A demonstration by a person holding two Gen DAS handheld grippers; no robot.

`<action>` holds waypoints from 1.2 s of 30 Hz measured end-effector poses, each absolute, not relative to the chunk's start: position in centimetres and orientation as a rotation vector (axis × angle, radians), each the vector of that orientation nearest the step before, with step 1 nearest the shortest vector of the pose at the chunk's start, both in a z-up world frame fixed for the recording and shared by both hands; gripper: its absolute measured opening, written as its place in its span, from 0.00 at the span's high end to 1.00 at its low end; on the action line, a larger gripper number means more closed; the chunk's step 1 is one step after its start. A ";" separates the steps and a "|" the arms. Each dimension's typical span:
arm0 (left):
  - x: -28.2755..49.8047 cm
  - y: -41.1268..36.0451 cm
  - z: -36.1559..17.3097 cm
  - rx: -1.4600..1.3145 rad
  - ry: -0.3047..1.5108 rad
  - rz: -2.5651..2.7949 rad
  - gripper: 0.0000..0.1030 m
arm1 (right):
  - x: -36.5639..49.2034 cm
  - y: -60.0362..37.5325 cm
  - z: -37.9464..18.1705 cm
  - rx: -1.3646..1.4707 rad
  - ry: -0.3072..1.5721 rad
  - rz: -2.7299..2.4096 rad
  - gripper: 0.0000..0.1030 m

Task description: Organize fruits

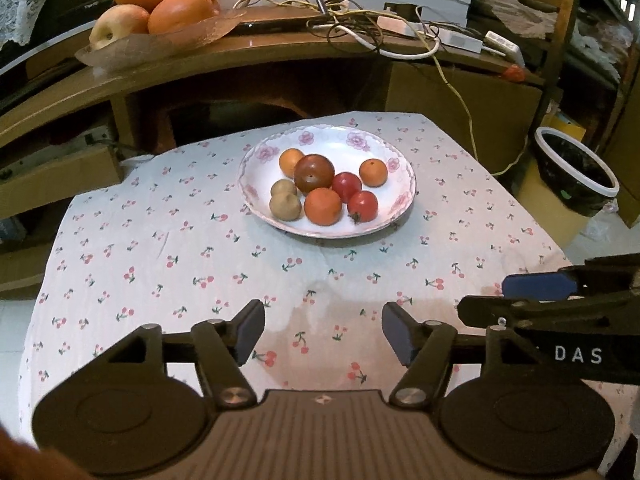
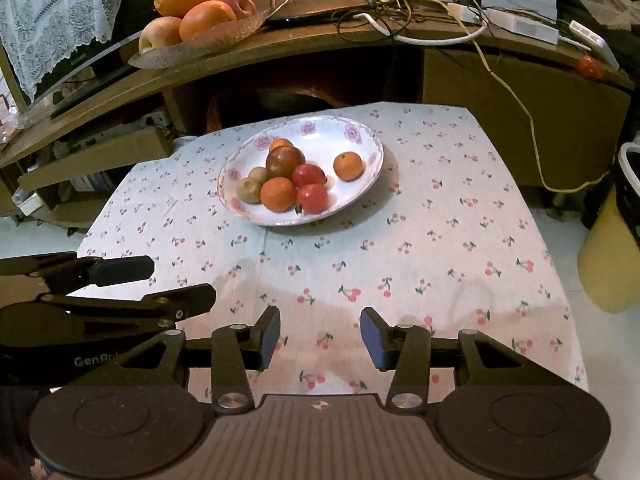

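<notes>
A white floral plate (image 1: 394, 210) (image 2: 360, 184) sits on the cherry-print tablecloth (image 1: 160, 272) (image 2: 460, 248) and holds several small fruits. Among them are red tomatoes (image 1: 363, 205) (image 2: 313, 197), small oranges (image 1: 323, 206) (image 2: 278, 194), a dark brownish tomato (image 1: 314, 173) (image 2: 285, 162) and two tan round fruits (image 1: 285, 207) (image 2: 248, 190). My left gripper (image 1: 323, 332) hangs open over the near cloth, well short of the plate. Nothing lies between the fingers of my open right gripper (image 2: 320, 336), which is also near the table's front; it shows at the right edge (image 1: 516, 298) of the left wrist view.
A wooden shelf (image 1: 280, 52) behind the table carries a glass dish (image 1: 160, 40) (image 2: 208, 42) of large oranges and apples, plus tangled cables (image 1: 360, 24). A bin with a dark liner (image 1: 576, 176) stands on the floor to the right. Boxes sit at the left.
</notes>
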State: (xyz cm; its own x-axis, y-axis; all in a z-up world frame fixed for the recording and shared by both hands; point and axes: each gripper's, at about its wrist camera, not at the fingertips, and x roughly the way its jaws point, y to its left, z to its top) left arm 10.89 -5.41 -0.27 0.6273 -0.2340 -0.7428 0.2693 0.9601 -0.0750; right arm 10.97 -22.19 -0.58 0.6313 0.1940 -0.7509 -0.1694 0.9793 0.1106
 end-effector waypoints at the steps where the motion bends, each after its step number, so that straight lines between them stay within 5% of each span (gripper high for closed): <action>1: 10.8 -5.4 -0.4 0.041 0.850 -0.286 0.30 | 10.8 -22.2 -0.6 0.031 0.865 0.207 0.53; 18: 8.2 -5.4 0.0 0.047 0.838 -0.236 0.12 | 8.1 -22.5 -0.6 0.048 0.858 0.173 0.53; 36: 6.7 -5.1 0.0 0.082 0.831 -0.166 0.04 | 6.9 -21.8 -0.6 0.036 0.861 0.169 0.53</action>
